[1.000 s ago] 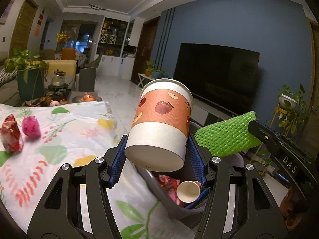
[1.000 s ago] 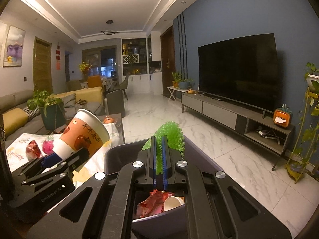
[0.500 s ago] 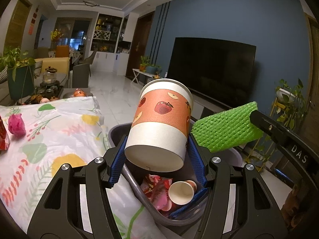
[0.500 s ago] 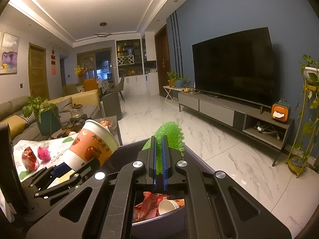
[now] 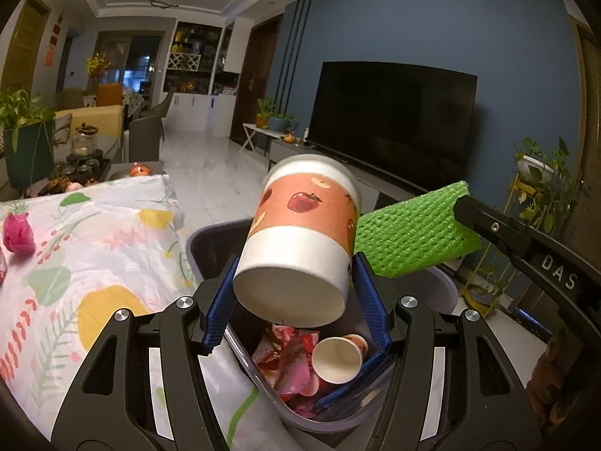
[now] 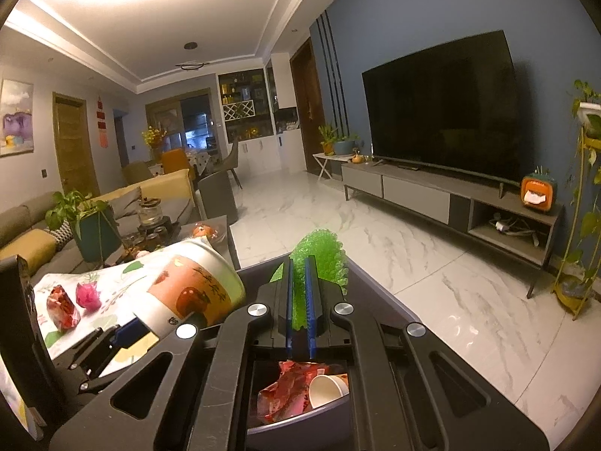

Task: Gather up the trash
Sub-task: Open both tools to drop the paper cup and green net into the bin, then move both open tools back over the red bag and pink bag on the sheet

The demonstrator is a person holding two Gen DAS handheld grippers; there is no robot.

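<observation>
My left gripper [image 5: 296, 293] is shut on a large paper cup [image 5: 300, 240] printed with apples, held tilted over the grey trash bin [image 5: 210, 248]. My right gripper [image 6: 299, 293] is shut on a green foam net [image 6: 319, 253], also above the bin [image 6: 300, 419]. The net [image 5: 413, 233] shows beside the cup in the left wrist view, and the cup [image 6: 188, 289] shows at the left in the right wrist view. Inside the bin lie a small paper cup [image 5: 338, 360] and red and pink wrappers [image 5: 289, 357].
A table with a floral cloth [image 5: 82, 248] stands left of the bin, with a pink wrapper [image 5: 17, 231] and a red wrapper [image 6: 62, 308] on it. A TV [image 6: 443, 109] on a low cabinet, plants [image 6: 580, 203] and open marble floor [image 6: 432, 263] lie to the right.
Both grippers have moved further over the bin with their loads; the table has slid left in view and more of the bin's inside shows. Neither grip has changed.
</observation>
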